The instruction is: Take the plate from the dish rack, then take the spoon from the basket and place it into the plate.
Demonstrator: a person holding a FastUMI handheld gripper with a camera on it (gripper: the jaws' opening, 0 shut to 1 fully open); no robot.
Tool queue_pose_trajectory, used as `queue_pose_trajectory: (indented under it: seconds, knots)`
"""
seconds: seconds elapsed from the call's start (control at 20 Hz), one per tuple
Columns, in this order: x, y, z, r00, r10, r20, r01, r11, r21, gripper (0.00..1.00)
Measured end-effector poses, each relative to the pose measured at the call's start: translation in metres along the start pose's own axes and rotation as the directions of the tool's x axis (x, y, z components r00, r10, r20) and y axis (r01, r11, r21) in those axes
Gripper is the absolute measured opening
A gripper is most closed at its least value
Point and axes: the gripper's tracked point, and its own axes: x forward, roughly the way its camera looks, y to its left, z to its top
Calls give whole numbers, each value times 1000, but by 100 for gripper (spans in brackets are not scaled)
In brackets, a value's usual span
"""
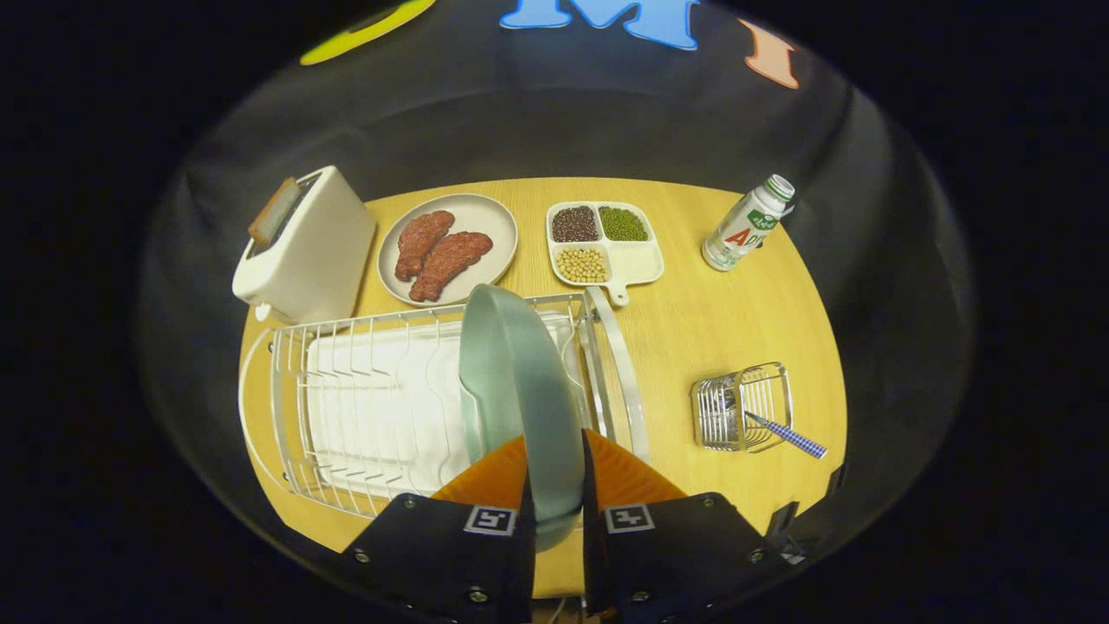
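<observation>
A pale green plate (pixel 518 390) stands on edge over the white wire dish rack (pixel 372 407), its near rim held between my fingers. My gripper (pixel 554 472) is shut on the plate's rim, one finger on each face. To the right of the rack, a small wire basket (pixel 743 406) lies on the wooden table, and a spoon with a blue checked handle (pixel 793 436) sticks out of it toward the near right.
Beyond the rack stand a white toaster (pixel 305 247) with a slice in it, a plate with two meat patties (pixel 448 250), and a divided tray of beans (pixel 602 243). A small bottle (pixel 747 224) stands at the far right of the table (pixel 693 321).
</observation>
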Motion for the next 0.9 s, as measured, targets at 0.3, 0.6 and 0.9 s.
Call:
queue_pose_trajectory:
  seconds: [0.3, 0.6, 0.9]
  knots:
    - [-19, 4, 16, 993, -109, 48, 112, 991, -74, 14]
    - [-38, 1, 34, 981, -156, 112, 169, 978, -122, 13]
    - [-62, -16, 33, 988, -68, 137, 80, 993, -87, 13]
